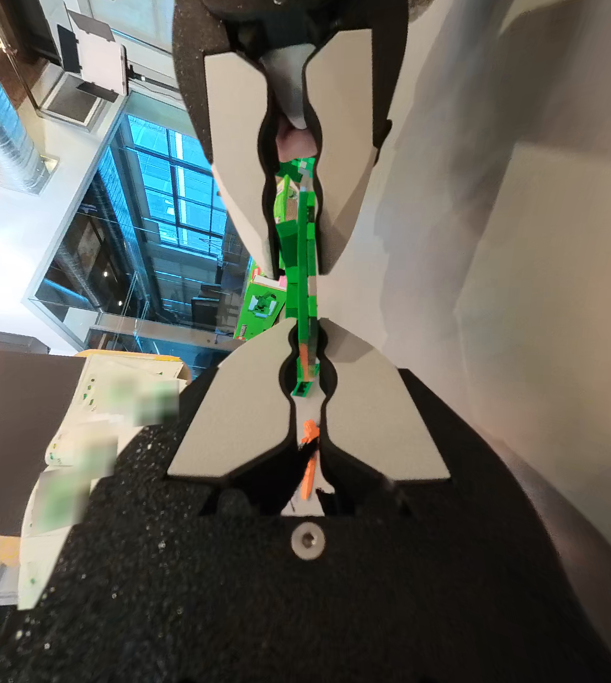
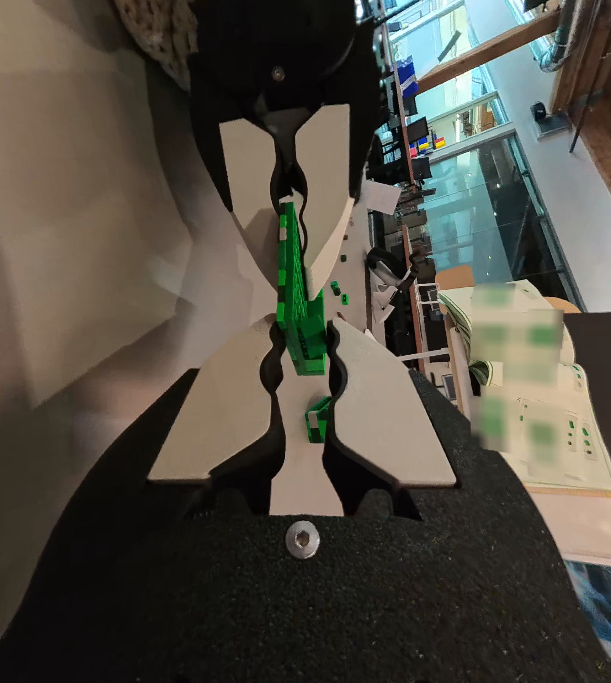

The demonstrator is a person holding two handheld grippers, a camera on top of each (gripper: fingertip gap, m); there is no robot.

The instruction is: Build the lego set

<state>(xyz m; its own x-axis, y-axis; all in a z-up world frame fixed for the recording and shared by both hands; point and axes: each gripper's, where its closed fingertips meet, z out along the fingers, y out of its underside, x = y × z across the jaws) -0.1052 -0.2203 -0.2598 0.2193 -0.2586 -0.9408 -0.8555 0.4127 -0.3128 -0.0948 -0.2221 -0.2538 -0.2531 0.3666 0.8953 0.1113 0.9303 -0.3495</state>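
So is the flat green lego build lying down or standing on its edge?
On its edge. In the left wrist view the flat green lego build shows only its thin side, pinched between both grippers; right wrist view matches.

Green lego build [image 1: 302, 295] edge-on, pinched at both ends — near tongs [image 1: 306, 332], opposite tongs [image 1: 298, 273].

Both wrist cameras, rolled sideways, face each other close across the shared green lego plate [image 1: 302, 281]
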